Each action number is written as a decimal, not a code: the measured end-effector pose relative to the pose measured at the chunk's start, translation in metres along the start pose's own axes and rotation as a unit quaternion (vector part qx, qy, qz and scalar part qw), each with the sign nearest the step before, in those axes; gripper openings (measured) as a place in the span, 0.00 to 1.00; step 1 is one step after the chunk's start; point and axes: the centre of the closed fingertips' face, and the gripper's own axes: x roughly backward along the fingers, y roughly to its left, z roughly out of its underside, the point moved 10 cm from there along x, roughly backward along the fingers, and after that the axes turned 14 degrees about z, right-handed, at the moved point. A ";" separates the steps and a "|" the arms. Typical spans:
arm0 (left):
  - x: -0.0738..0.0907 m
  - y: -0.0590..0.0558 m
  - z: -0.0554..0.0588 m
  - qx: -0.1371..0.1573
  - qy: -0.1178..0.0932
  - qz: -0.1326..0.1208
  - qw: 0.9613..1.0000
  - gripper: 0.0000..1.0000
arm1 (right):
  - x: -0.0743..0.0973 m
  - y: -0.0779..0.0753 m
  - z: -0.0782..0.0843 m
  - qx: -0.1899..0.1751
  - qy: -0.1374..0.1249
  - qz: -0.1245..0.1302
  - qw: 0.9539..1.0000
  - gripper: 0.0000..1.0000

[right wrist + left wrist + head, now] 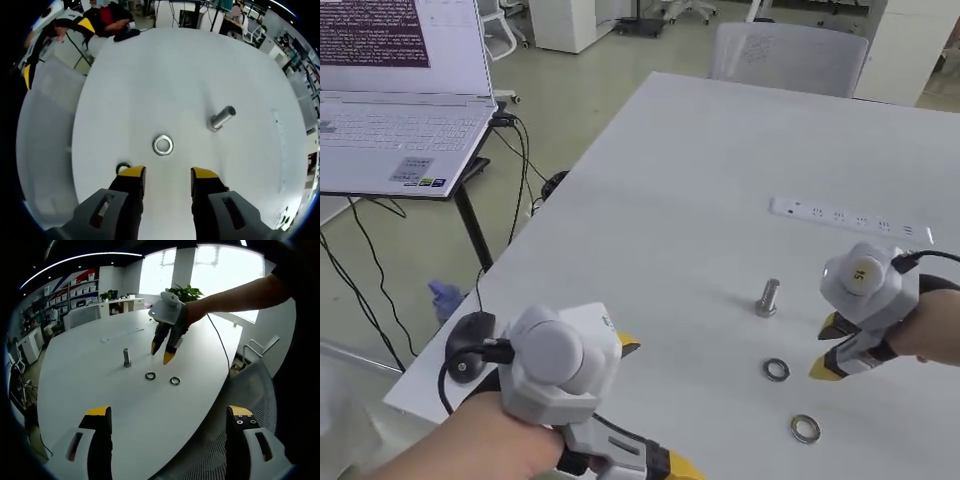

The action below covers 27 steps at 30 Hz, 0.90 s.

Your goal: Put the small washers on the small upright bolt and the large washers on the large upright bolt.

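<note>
Two washers (776, 370) lie flat on the desk (700, 180) near the one upright bolt (768, 298), neither stacked yet; the right hand-held gripper (168, 172) hovers above them, jaws narrowly parted and empty, while the left hand-held gripper (168, 412) gapes wide.

White bench (700, 180), pwr strip (850, 218) lying flat twd far-right side. Open laptop (400, 110) on stand to left, screen lit; cables (520, 160) hang beside. Grey chair (788, 55) at far end.
</note>
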 end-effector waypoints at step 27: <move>0.007 0.001 0.005 -0.002 0.004 -0.002 1.000 0.95 | -0.053 0.017 -0.021 0.011 0.004 -0.010 1.000 0.38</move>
